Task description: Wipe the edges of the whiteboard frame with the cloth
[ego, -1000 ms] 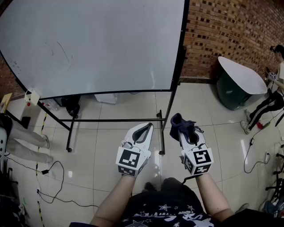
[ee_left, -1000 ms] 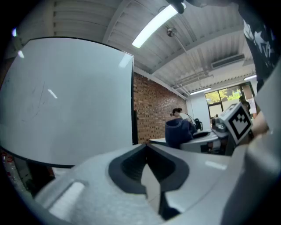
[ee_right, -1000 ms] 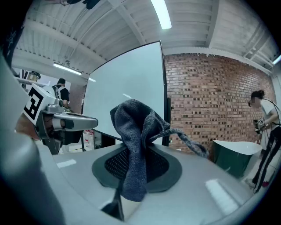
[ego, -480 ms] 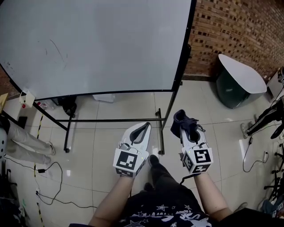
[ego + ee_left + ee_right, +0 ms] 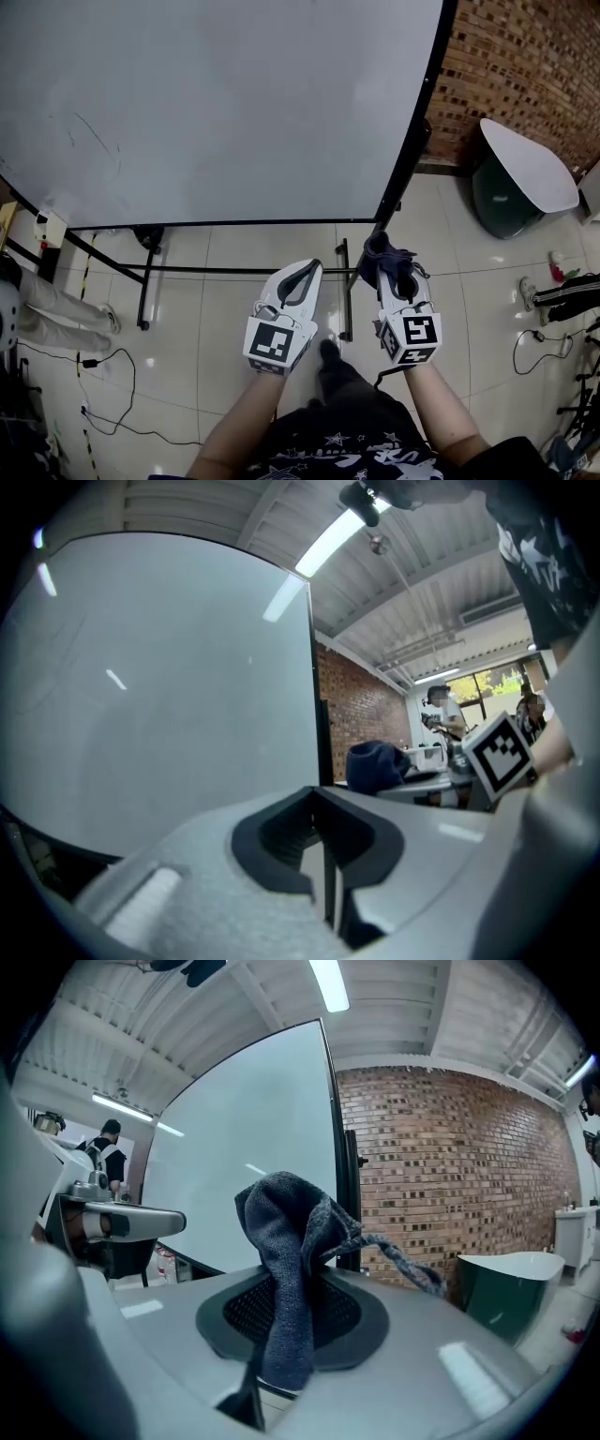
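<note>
Cloth: dark blue-grey knit, bunched and upright, clamped between the jaws of the right gripper, near the lower right corner of the black whiteboard frame. Left gripper: smooth white shell, jaws together, nothing between.

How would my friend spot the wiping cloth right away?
Find the big whiteboard, then its black right edge. Near that edge's lower end, the right gripper pinches the cloth. It is the only dark blue, crumpled thing; the left gripper holds nothing.
</note>
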The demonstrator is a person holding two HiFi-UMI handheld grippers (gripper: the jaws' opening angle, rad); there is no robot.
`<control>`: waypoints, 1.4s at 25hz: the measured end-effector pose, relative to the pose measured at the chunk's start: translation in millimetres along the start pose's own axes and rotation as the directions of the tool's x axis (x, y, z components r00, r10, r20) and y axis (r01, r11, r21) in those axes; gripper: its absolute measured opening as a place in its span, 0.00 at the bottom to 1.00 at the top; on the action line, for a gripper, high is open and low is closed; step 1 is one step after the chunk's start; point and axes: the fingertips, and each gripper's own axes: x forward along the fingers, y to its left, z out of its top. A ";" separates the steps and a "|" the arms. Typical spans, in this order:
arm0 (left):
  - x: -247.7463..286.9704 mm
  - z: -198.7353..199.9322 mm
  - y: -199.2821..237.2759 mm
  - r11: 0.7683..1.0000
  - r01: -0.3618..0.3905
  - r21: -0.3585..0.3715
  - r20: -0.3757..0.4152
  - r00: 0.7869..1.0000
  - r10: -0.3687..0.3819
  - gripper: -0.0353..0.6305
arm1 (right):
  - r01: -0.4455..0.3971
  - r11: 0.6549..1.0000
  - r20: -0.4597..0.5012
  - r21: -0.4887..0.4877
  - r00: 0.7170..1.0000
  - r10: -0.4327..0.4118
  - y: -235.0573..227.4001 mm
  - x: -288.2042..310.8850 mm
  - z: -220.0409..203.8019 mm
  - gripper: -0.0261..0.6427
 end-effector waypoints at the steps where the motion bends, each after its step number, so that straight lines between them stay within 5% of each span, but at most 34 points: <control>1: 9.1 -3.3 5.0 1.000 -0.005 -0.005 0.000 1.000 0.005 0.06 | 0.003 1.000 -0.005 -0.001 1.000 -0.003 -3.5 7.9 -3.7 0.15; 10: 47.9 -37.7 44.0 0.993 -0.111 0.029 0.020 0.994 0.110 0.06 | 0.009 1.000 -0.052 -0.016 0.999 -0.010 -15.2 39.8 -32.3 0.15; 20: 79.1 -68.1 33.9 0.993 -0.085 -0.085 -0.051 0.995 0.081 0.06 | 0.005 1.000 -0.093 -0.027 0.996 -0.008 -39.4 63.7 -57.9 0.15; 35: 101.8 -84.2 50.4 0.990 -0.135 -0.040 -0.095 0.987 0.131 0.06 | -0.078 0.992 -0.148 -0.101 0.987 0.062 -42.1 110.4 -103.3 0.15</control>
